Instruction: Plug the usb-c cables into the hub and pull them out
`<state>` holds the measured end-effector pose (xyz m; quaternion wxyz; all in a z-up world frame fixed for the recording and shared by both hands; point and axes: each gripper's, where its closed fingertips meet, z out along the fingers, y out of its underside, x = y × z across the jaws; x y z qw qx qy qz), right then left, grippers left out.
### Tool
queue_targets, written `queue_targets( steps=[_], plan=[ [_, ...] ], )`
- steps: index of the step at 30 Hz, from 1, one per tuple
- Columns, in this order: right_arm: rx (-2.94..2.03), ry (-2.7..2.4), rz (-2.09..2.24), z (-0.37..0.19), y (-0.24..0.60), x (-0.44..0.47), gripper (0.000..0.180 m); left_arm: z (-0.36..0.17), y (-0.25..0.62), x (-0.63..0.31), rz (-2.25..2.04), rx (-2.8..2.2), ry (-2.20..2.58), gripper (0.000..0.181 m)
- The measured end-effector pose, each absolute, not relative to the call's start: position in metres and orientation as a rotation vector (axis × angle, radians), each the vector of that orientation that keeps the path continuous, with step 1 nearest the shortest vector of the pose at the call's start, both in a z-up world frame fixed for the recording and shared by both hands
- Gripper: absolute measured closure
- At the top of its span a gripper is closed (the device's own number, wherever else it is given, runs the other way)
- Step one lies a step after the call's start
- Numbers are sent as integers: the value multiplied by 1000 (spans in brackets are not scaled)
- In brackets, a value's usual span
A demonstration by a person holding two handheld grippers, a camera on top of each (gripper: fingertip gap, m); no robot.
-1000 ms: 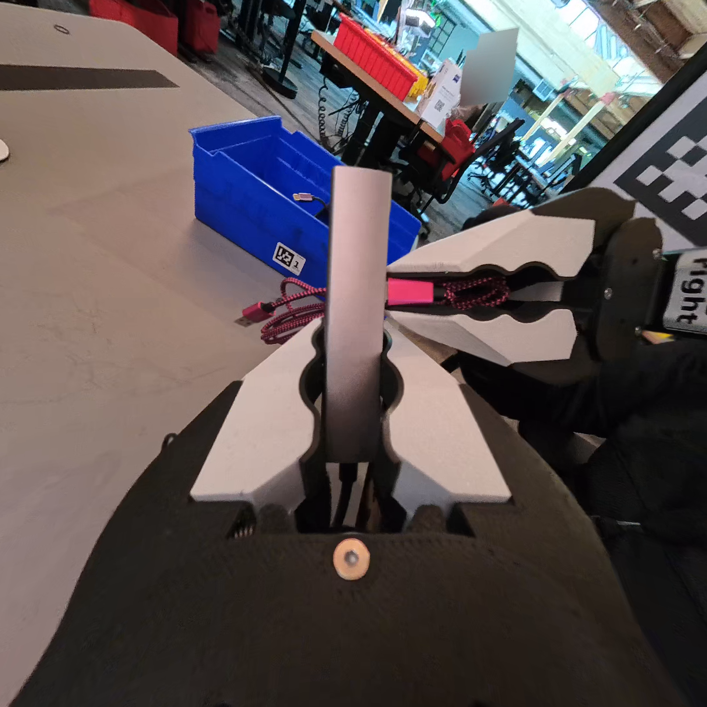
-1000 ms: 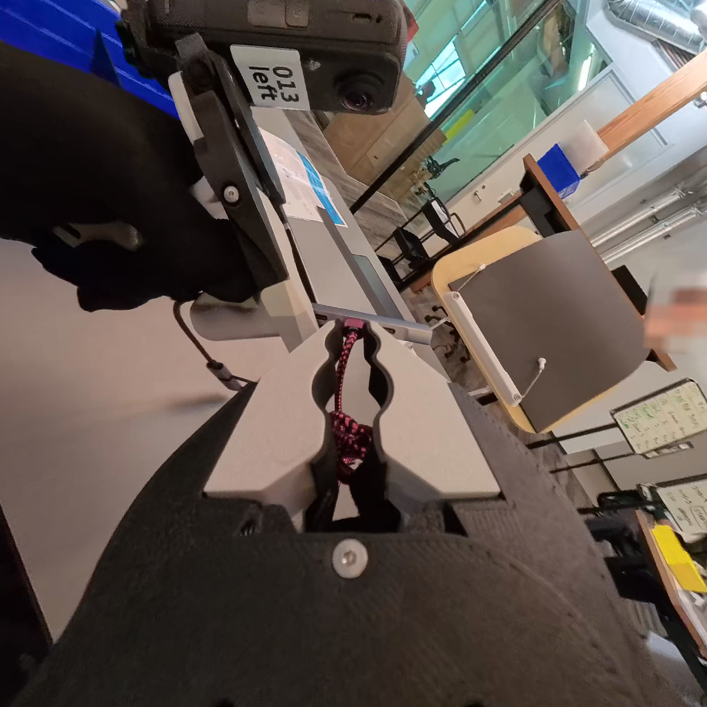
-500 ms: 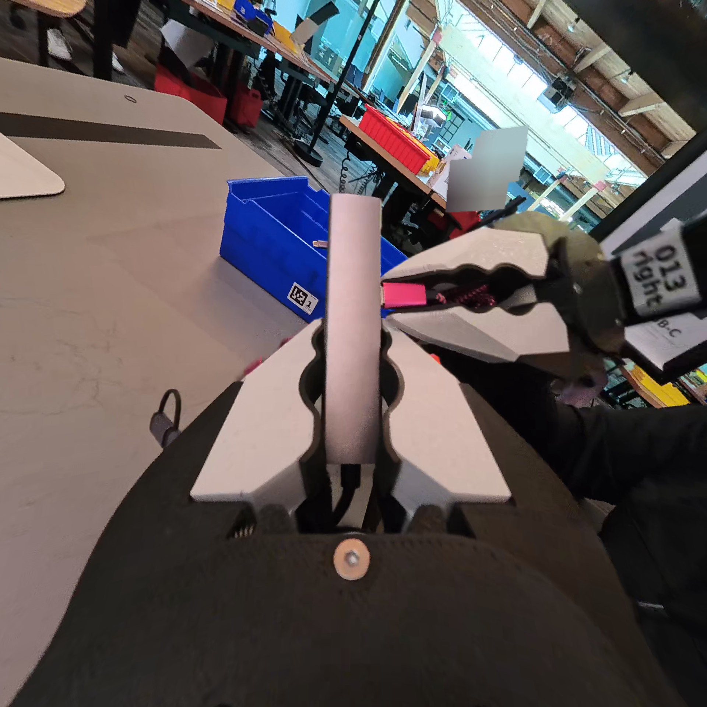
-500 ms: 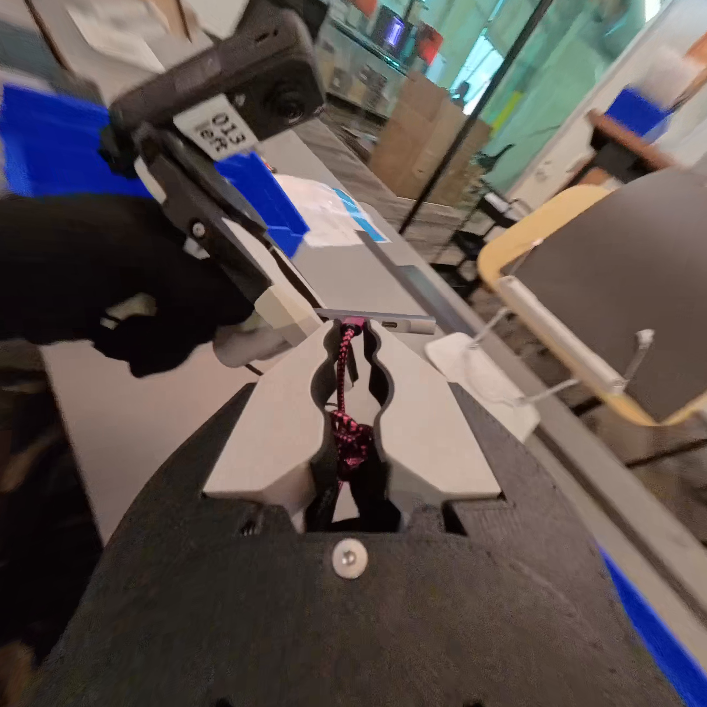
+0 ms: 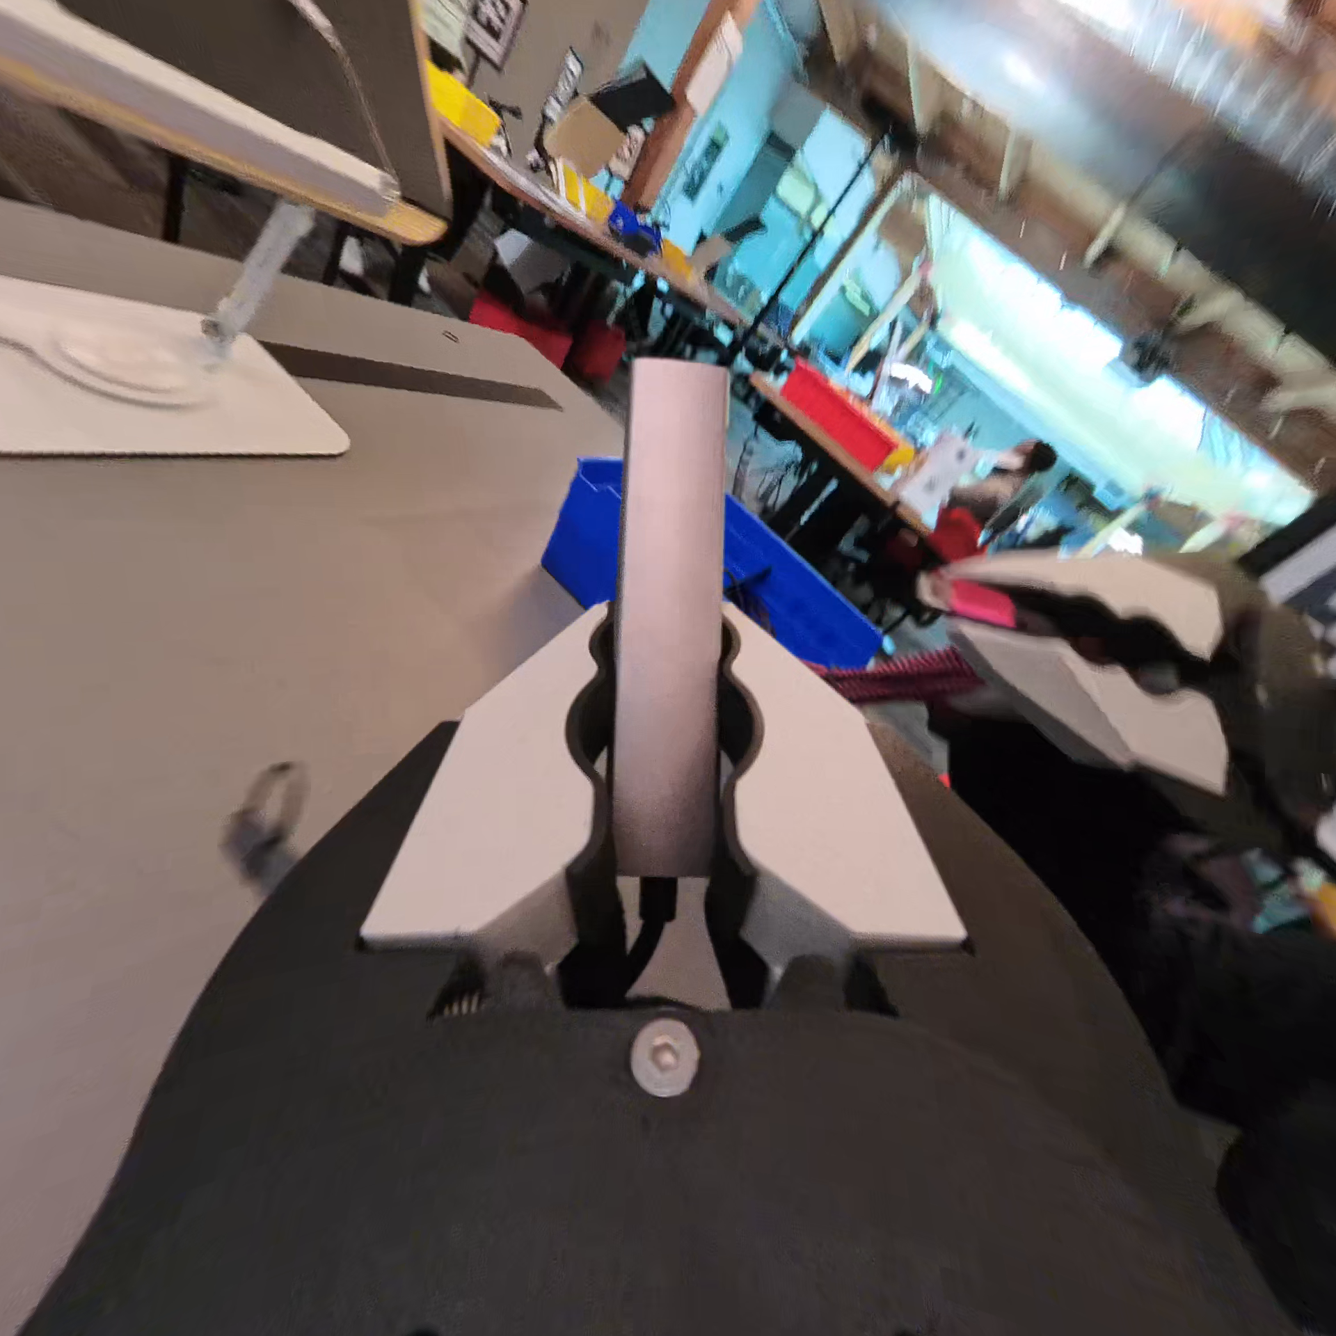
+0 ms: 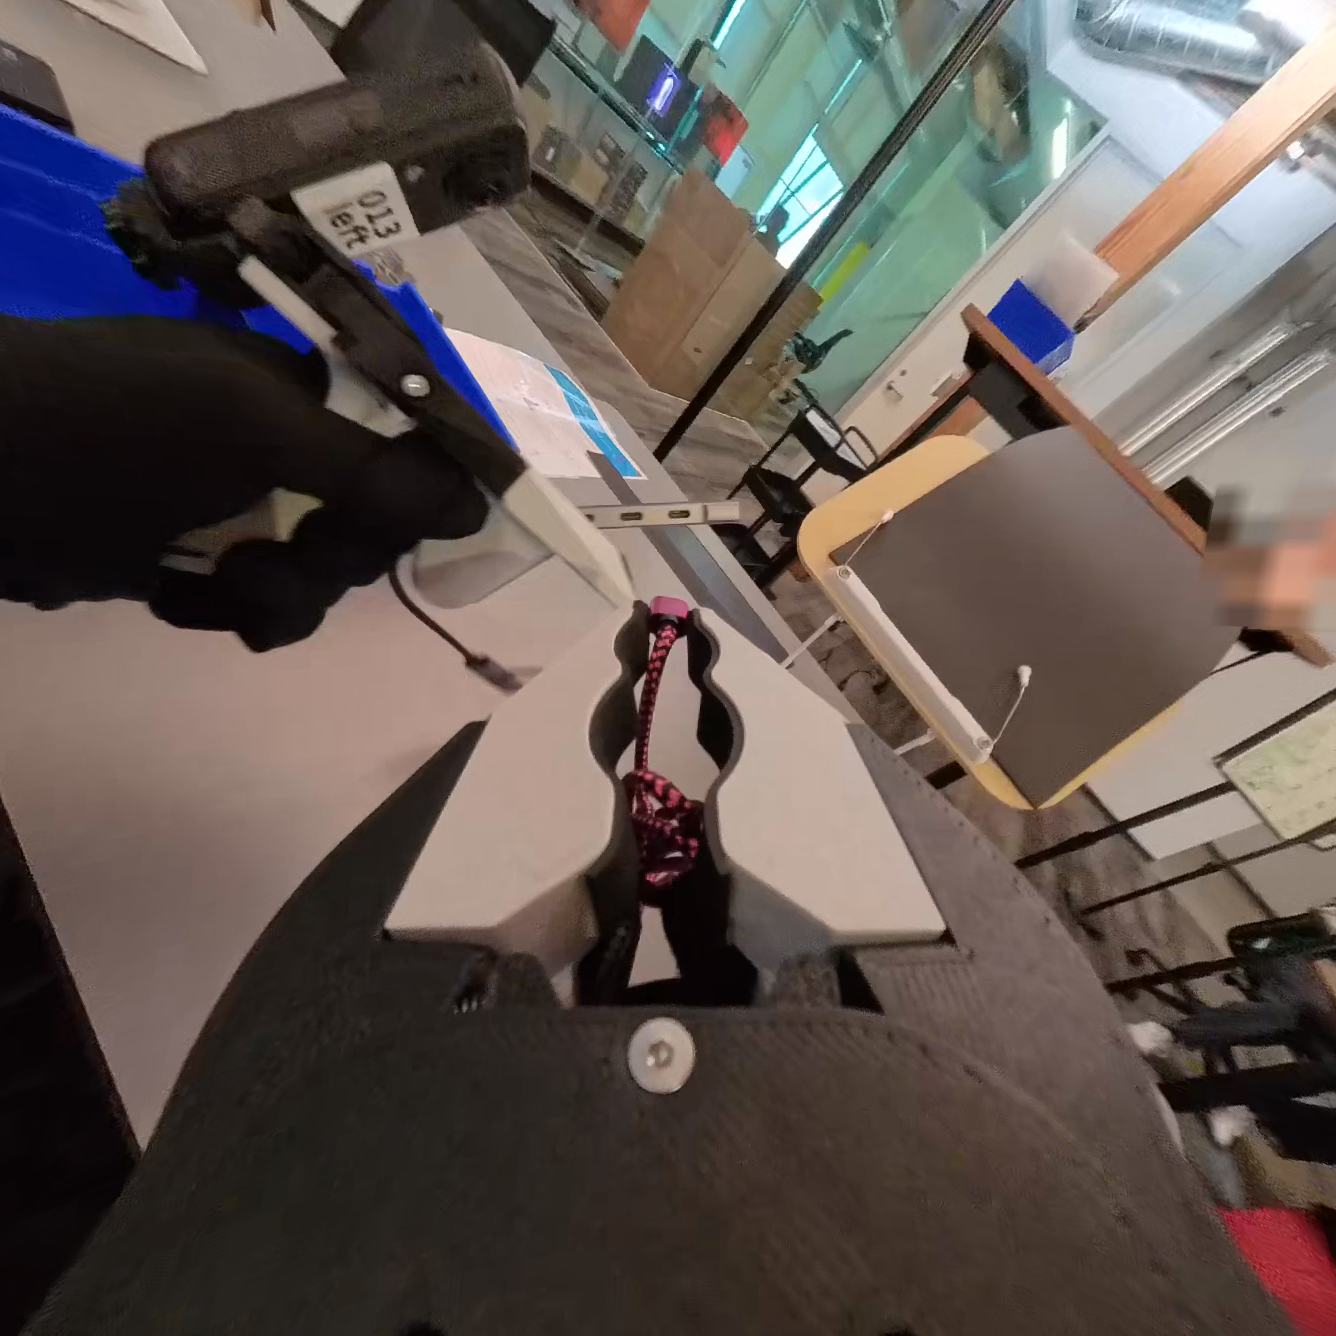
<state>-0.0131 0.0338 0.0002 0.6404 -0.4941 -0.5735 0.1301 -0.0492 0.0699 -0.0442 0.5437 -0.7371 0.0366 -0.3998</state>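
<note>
Pulled free since a moment ago, the pink USB-C plug (image 6: 666, 606) now sits apart from the hub (image 6: 661, 515), pinched in the closed right gripper (image 6: 665, 622). Clamped on the hub above the counter (image 5: 217, 614), the left gripper (image 5: 669, 651) should hold steady; re-plugging calls for squaring the plug to a port.

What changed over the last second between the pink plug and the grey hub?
The pink braided USB-C cable's plug came out of the slim grey metal hub and now sits apart from it. Unchanged: left gripper clamps the hub, right gripper clamps the cable.
</note>
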Motion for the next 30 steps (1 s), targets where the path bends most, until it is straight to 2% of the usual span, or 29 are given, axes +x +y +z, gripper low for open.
queue_targets(
  steps=[3, 9, 15, 18, 25, 30],
  plan=[
    [-1201, -1295, 382, 13, 54, 8, 171, -47, 65, -36, -841, -1802, 204, 159],
    [-1307, -1149, 449, 70, 102, 99, 171, -41, 60, -46, -889, -1784, 205, 159],
    [-1490, -1035, 475, 66, 146, 180, 171, -49, 54, -44, -889, -1800, 226, 159],
    [-1617, -1018, 452, 34, 159, 203, 171, -54, 53, -44, -888, -1814, 231, 159],
    [-1986, -954, 423, -96, 196, 243, 170, -65, 52, -37, -911, -1846, 243, 158],
    [-2240, -959, 23, -135, 218, 302, 128, -74, 52, -31, -915, -1876, 259, 159]
  ],
)
